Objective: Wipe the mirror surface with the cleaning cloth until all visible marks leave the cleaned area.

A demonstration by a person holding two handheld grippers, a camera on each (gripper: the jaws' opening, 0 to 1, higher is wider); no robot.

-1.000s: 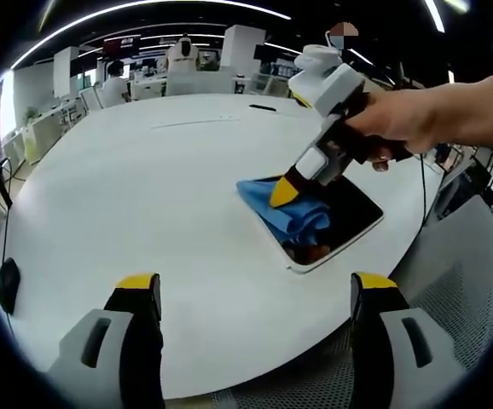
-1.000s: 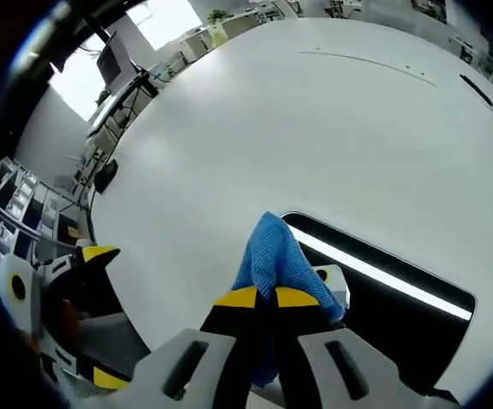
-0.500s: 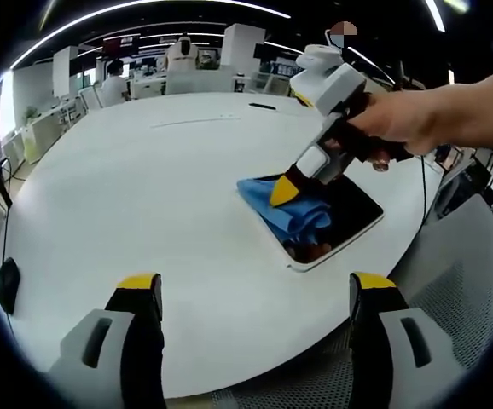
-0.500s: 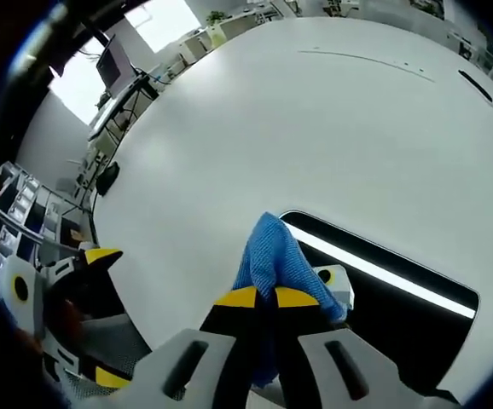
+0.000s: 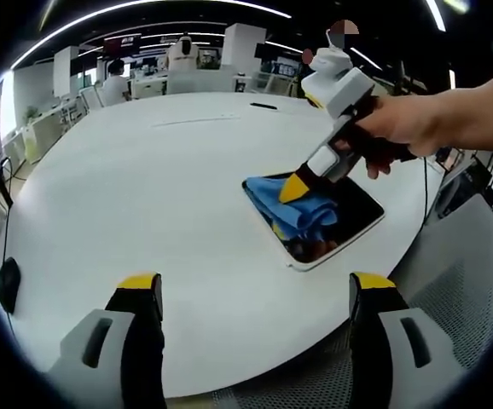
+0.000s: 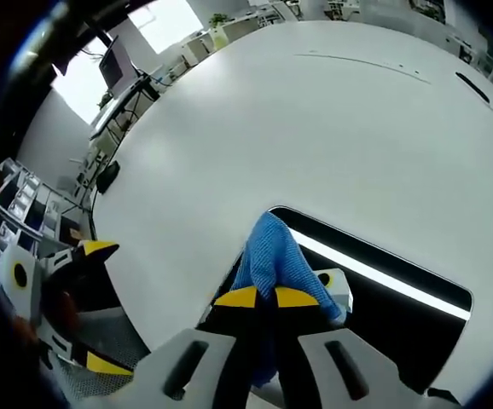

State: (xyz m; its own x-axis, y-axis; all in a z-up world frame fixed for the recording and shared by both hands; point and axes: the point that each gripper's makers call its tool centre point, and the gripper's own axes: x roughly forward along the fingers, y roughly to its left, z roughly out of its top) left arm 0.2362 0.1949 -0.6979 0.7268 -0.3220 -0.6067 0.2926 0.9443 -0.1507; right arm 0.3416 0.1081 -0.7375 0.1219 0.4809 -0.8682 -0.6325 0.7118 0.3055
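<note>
In the left gripper view, the left gripper (image 5: 255, 294) is held with jaws spread wide above the near edge of a round white table (image 5: 144, 187). Farther on, a blue cloth (image 5: 302, 209) is clamped in the right gripper (image 5: 295, 187) and pressed onto the flat mirror (image 5: 340, 223). Office desks (image 5: 157, 81) are seen beyond.
</note>
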